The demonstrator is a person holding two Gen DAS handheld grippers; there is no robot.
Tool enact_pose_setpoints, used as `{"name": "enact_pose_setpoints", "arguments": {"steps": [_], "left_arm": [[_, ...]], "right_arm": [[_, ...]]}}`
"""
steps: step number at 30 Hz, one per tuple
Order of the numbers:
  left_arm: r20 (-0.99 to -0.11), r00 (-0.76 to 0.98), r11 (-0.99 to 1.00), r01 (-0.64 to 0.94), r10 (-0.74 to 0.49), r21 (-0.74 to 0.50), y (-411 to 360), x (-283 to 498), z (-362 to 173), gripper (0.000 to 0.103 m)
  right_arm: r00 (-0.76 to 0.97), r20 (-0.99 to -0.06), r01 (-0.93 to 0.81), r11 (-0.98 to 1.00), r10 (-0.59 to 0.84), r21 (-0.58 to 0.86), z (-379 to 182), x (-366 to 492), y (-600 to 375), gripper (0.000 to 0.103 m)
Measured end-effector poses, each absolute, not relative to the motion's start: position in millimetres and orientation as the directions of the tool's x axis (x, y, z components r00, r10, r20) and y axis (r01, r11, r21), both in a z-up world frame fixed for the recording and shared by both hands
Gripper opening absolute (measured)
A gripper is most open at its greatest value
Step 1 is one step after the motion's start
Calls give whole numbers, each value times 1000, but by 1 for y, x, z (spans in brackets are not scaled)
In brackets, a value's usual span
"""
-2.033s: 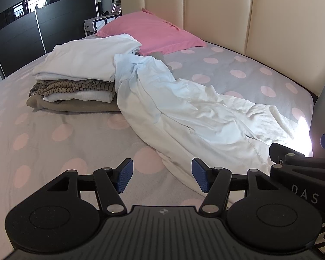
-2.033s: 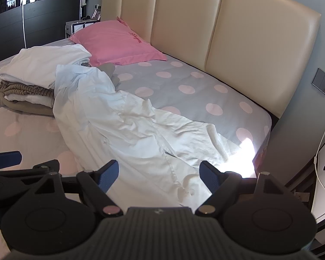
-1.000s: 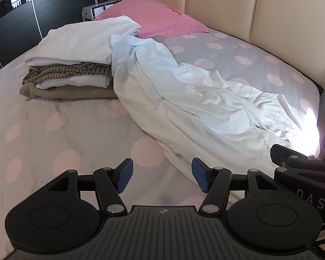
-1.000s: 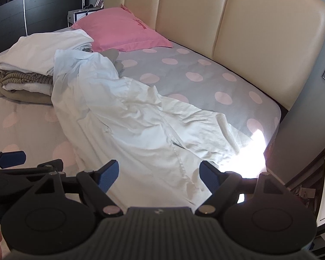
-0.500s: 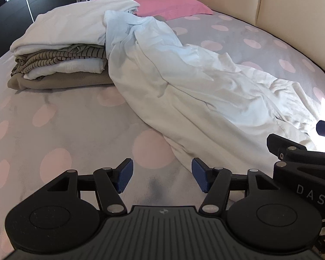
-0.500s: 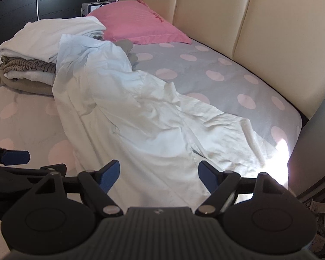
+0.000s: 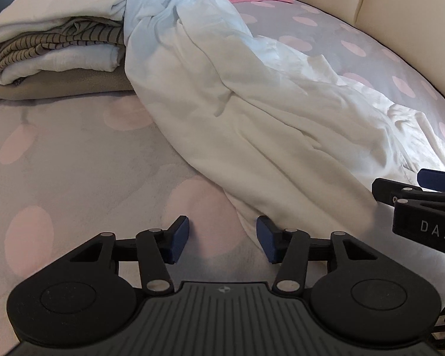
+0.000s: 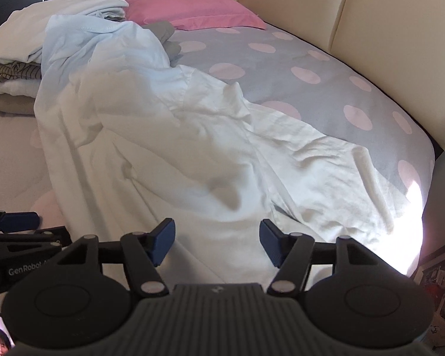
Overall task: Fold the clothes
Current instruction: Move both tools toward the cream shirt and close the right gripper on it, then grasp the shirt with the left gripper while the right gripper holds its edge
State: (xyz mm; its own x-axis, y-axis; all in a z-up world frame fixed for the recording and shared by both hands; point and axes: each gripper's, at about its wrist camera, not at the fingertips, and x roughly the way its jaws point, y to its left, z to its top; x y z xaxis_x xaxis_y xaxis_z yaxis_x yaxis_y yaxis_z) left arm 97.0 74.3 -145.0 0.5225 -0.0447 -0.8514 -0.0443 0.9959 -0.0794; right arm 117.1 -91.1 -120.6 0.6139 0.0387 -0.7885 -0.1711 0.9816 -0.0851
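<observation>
Trouble is likeliest at the grasp: the white garment (image 8: 169,148) is sprawled crumpled across the bed (image 8: 311,68), partly draped over the folded stack (image 7: 53,59), which could be dragged along. Left gripper (image 7: 222,238) and right gripper (image 8: 216,241) are empty, jaws closing. The garment's hem is hidden beneath the tools; layers cannot be separated by eye.

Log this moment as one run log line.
stage: reaching for white shirt | left gripper: closing, nothing gripped | right gripper: closing, over shirt hem | folded stack: untouched
</observation>
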Motion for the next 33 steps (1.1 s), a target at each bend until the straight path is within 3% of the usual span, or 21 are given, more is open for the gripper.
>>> {"name": "enact_pose_setpoints", "arguments": {"steps": [9,12,13,14,16,20,22,23,25,27,33], "left_arm": [[-808,559,946,-120,-185,-299,113,110,-142,47],[-796,569,926,-146,-208,-347,123,109,-138,48],[-789,576,920,-151,-215,-361,126,108,-136,49],[-780,588,916,-155,-216,-370,127,108,-133,53],[-770,600,914,-154,-216,-376,128,110,-129,58],[-789,580,924,-154,-202,-350,124,124,-136,57],[-804,562,926,-166,-195,-340,123,131,-143,40],[-806,558,924,-168,-197,-342,123,132,-146,24],[-811,549,922,-172,-203,-347,123,135,-150,21],[-812,548,923,-170,-202,-345,123,137,-150,5],[-758,595,892,-146,-267,-428,126,135,-141,0]], "right_arm": [[596,-778,-306,952,198,7,-115,113,-67,59],[572,-799,-335,942,184,-23,-124,113,-55,45],[563,-808,-340,940,174,-35,-128,113,-52,26],[556,-816,-339,940,159,-48,-131,114,-51,17],[564,-811,-326,944,152,-50,-129,114,-52,8],[613,-780,-241,970,129,-29,-111,116,-62,6],[641,-762,-180,983,93,-31,-103,118,-70,5],[649,-756,-156,987,81,-29,-100,120,-73,5],[656,-751,-131,991,69,-24,-97,120,-76,5],[660,-749,-113,993,61,-18,-94,121,-78,5],[660,-729,-212,976,182,51,-79,112,-68,5]]}}
